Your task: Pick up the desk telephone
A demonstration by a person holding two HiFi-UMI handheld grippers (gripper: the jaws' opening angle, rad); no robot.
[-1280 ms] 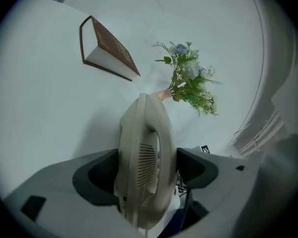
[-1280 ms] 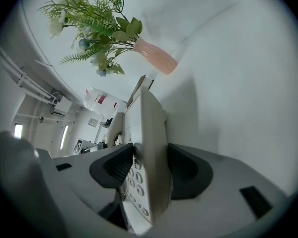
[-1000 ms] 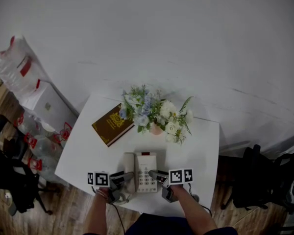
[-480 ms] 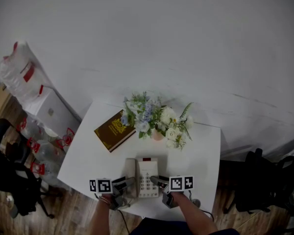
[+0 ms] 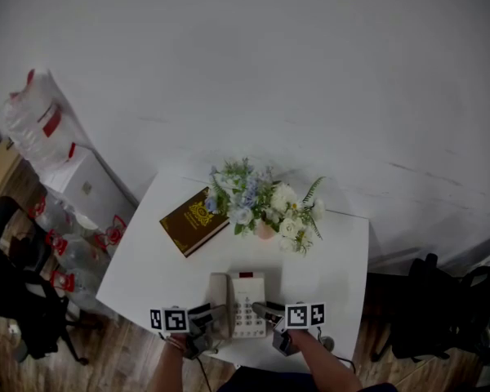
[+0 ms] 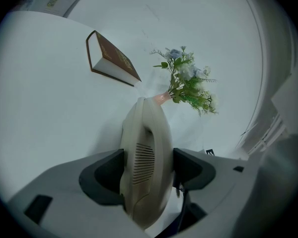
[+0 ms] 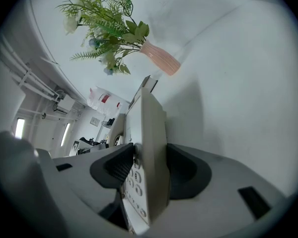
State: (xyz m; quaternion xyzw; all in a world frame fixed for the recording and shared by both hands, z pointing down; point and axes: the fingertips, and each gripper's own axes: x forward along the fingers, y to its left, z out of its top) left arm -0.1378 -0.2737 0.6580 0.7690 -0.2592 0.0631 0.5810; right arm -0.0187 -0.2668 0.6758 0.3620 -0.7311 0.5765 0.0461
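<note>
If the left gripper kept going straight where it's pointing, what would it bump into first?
The left gripper has just been closing its jaws on the handset between them. Straight past it stands the pink vase, so it would probably bump that first; the depth is hard to judge.

One desk telephone [image 5: 238, 303], one book [image 5: 194, 220], one flower vase [image 5: 264, 230], two hand-held grippers [image 5: 213, 315] [image 5: 265, 310].

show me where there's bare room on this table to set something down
Two bare patches on the table: the left side, between the book, the phone and the left edge; and the right side, between the flowers and the right edge. The middle is crowded, back to front.
</note>
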